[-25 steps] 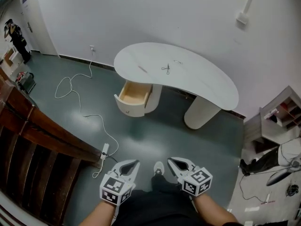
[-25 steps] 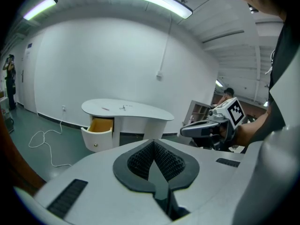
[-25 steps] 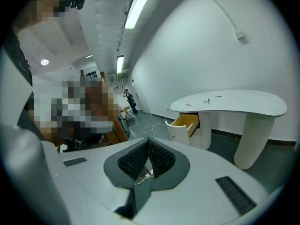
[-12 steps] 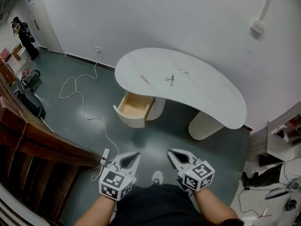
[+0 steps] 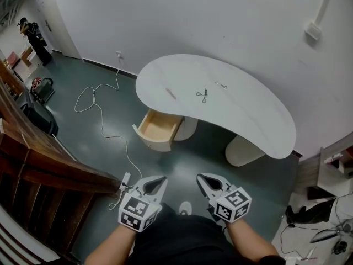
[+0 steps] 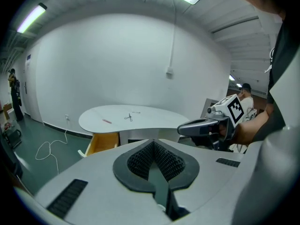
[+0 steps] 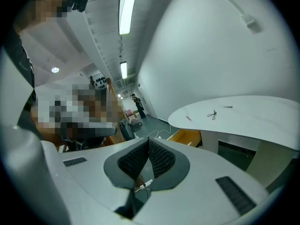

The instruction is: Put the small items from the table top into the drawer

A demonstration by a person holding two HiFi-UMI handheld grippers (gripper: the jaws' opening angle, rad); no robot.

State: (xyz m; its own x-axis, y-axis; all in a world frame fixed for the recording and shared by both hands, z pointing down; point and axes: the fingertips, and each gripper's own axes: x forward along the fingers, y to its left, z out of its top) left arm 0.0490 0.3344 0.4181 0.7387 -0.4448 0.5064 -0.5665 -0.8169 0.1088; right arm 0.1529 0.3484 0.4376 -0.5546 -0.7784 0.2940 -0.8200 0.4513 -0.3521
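Note:
A white kidney-shaped table stands by the wall, some way ahead of me. On its top lie small scissors, a thin reddish stick and a small slim item. Under the table's left end a wooden drawer stands pulled out. My left gripper and right gripper hover low in front of me, far from the table, both shut with nothing held. The left gripper view shows the scissors, the drawer and the right gripper. In the right gripper view the scissors are far off.
A white cable snakes over the green floor to a power strip near my left gripper. A dark wooden railing runs along the left. A person stands far left. A shelf unit and black gear are at the right.
The head view has shifted a little, so the table looks slightly larger and further right. Both grippers stay shut at the same low spot.

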